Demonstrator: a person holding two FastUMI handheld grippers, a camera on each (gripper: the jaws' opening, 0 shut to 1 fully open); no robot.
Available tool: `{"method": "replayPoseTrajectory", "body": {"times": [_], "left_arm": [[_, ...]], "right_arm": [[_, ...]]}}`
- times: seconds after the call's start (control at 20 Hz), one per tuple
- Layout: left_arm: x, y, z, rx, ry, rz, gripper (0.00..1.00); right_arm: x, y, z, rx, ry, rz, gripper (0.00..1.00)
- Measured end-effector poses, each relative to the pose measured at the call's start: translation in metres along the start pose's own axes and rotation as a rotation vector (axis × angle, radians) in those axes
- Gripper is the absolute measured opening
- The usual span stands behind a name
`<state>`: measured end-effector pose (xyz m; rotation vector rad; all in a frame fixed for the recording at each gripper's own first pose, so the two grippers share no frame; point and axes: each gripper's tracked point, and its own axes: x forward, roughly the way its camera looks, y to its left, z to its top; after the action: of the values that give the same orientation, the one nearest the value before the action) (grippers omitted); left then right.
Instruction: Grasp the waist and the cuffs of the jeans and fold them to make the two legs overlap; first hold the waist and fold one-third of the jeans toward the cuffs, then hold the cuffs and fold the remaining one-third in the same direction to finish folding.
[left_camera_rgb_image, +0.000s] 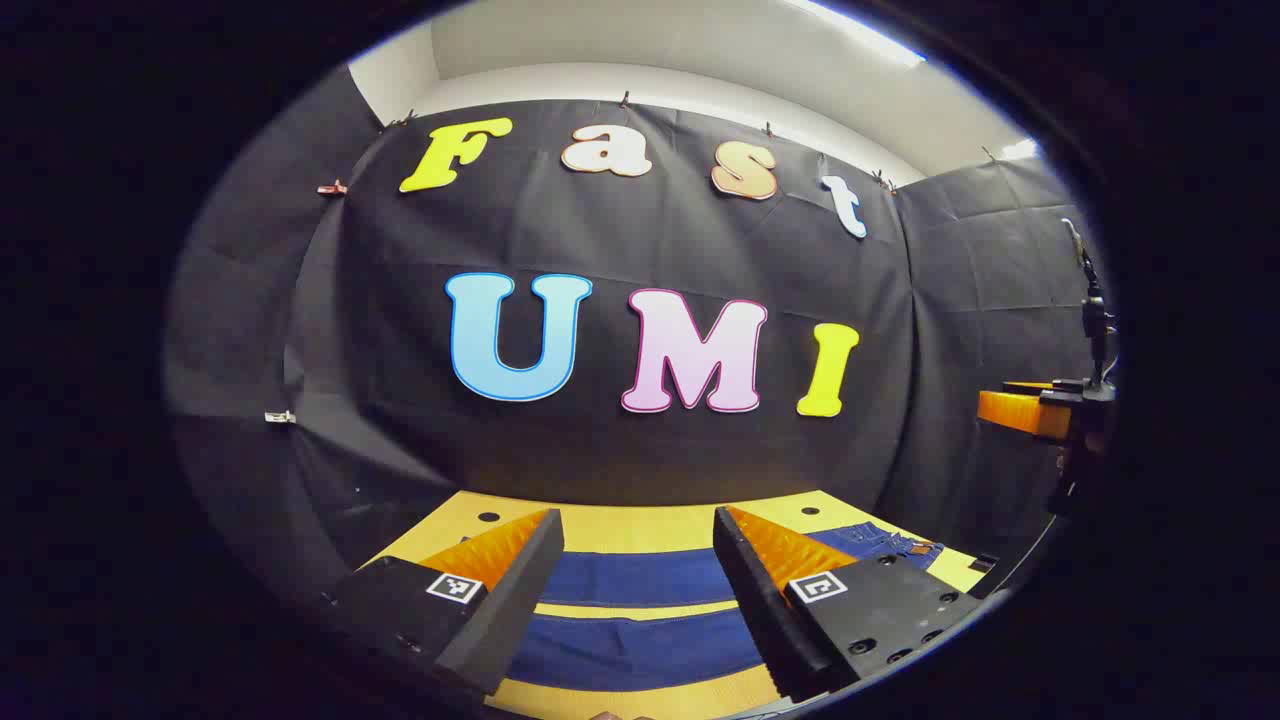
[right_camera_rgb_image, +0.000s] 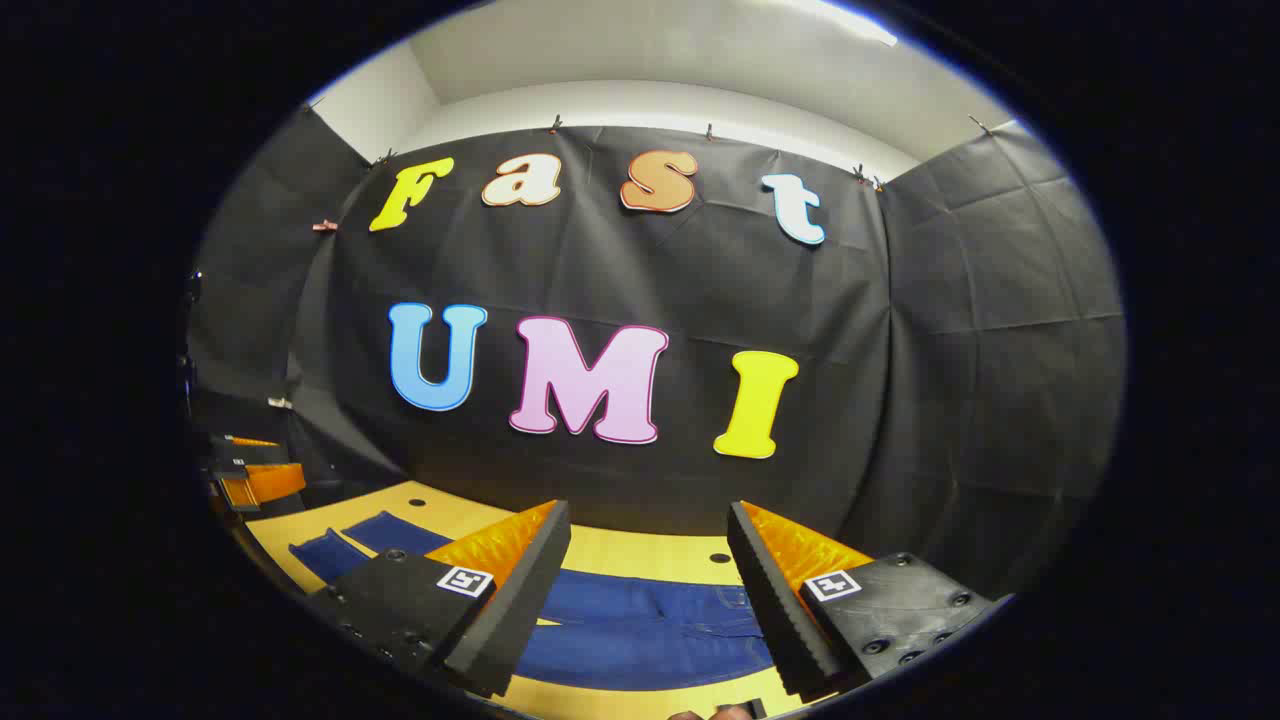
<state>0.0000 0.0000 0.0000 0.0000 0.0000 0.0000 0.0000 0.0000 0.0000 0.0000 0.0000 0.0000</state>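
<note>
1. Jeans spread flat on the yellow tabletop, both legs lying side by side as two dark blue bands with a strip of bare tabletop between them; laid out full length, presumably so waist and cuffs can each be reached by one gripper.
2. In the left gripper view, legs low at 6 o'clock between the fingers, waist end off toward 4 o'clock; in the right gripper view, waist and seat at 6 o'clock, cuffs away toward 8 o'clock.
3. Left gripper held above the legs, jaws spread wide, nothing between them; looking almost level at the booth wall rather than down, so judged to be hovering clear of the cloth, not touching.
4. Right gripper posed likewise over the waist end, jaws parted wide and empty; also seen far off at 3 o'clock in the left gripper view.
5. Left gripper seen again at 9 o'clock in the right gripper view, beyond the cuffs.
6. No fold made yet, judging from the flat legs; likely first step: lowering onto waist and cuffs to bring one leg over the other.
</note>
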Motion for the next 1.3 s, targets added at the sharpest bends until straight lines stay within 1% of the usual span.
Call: {"method": "replayPoseTrajectory", "body": {"times": [0.15, 0.25, 0.35, 0.6, 0.8, 0.85, 0.95, 1.0, 1.05, 1.1, 1.2, 1.3], "left_arm": [[-0.003, -0.002, 0.004, 0.001, -0.006, -0.018, 0.96], [-0.004, 0.002, 0.005, 0.019, -0.009, -0.022, 0.95], [-0.004, 0.006, 0.002, 0.038, -0.003, -0.019, 0.96], [-0.001, 0.015, 0.001, 0.026, 0.013, 0.000, 0.96], [-0.002, 0.018, -0.002, 0.042, 0.018, 0.009, 0.96], [-0.001, 0.019, -0.003, 0.047, 0.021, 0.006, 0.96], [0.000, 0.020, -0.008, 0.044, 0.030, -0.015, 0.96], [0.001, 0.020, -0.012, 0.034, 0.035, -0.045, 0.95], [0.002, 0.026, -0.023, 0.030, 0.056, -0.061, 0.95], [0.002, 0.038, -0.035, 0.033, 0.091, -0.064, 0.95], [0.003, 0.066, -0.057, 0.058, 0.154, -0.062, 0.97], [0.005, 0.084, -0.080, 0.116, 0.213, -0.095, 0.97]], "right_arm": [[-0.002, -0.007, 0.000, -0.015, 0.012, -0.010, 0.97], [0.001, -0.010, 0.002, -0.020, 0.009, -0.014, 0.97], [0.006, -0.012, 0.002, -0.019, 0.006, -0.017, 0.97], [0.016, -0.011, 0.000, -0.010, 0.019, -0.022, 0.97], [0.018, -0.008, -0.002, -0.018, 0.017, -0.015, 0.97], [0.019, -0.008, -0.005, -0.031, 0.020, -0.009, 1.00], [0.021, -0.004, -0.019, -0.068, 0.050, 0.042, 1.00], [0.024, -0.007, -0.028, -0.113, 0.070, 0.058, 0.97], [0.027, -0.013, -0.036, -0.165, 0.096, 0.070, 0.97], [0.030, -0.020, -0.045, -0.210, 0.121, 0.081, 0.97], [0.037, -0.027, -0.061, -0.250, 0.154, 0.111, 0.98], [0.044, -0.029, -0.085, -0.267, 0.203, 0.150, 0.97]]}}
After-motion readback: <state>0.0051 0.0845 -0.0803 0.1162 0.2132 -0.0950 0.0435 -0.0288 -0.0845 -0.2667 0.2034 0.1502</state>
